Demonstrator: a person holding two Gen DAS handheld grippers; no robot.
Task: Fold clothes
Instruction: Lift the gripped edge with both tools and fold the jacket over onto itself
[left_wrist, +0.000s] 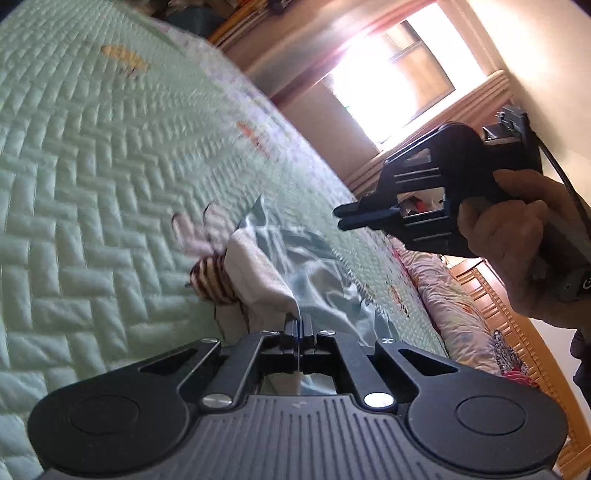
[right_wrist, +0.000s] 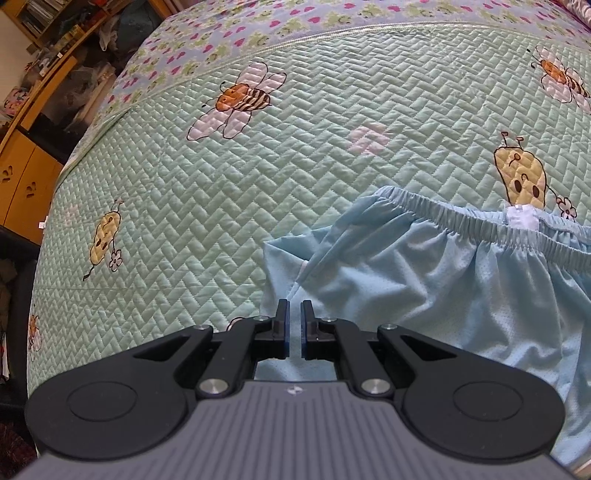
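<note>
Pale blue shorts (right_wrist: 424, 280) of thin mesh cloth lie on a bed, spread over a mint-green quilted bedspread (right_wrist: 207, 192) stitched in a herringbone pattern and printed with bees (right_wrist: 240, 98) and yellow bug figures. Elastic waistband (right_wrist: 480, 221) gathered, running across the far side of the garment, white label (right_wrist: 522, 218) sewn at its middle. Left tool (left_wrist: 297, 321): jaws pressed fully together, an edge of the blue cloth pinched between them, fabric drawn up in a ridge from the bed toward the tips. That view is tilted and smeared by motion. Right tool (right_wrist: 294, 314): seen from its own camera, jaws nearly together with a narrow slit between the blue pads, hanging just over the near left corner of the shorts; whether cloth is caught in the slit cannot be told from there. From the left wrist view the same tool (left_wrist: 347, 216) appears off the bed surface, held in a person's hand (left_wrist: 517, 236), tips closed and nothing visibly hanging from them. Cable runs from the back of that handle. Bedspread border (right_wrist: 258, 29) lilac with pink and green flowers. Wooden shelving and cabinet (right_wrist: 22, 173) stand beside the bed on one side; bright window (left_wrist: 399, 74) in the wall beyond; wooden bed frame (left_wrist: 517, 325) and a floral quilt (left_wrist: 450, 295) along the far edge.
</note>
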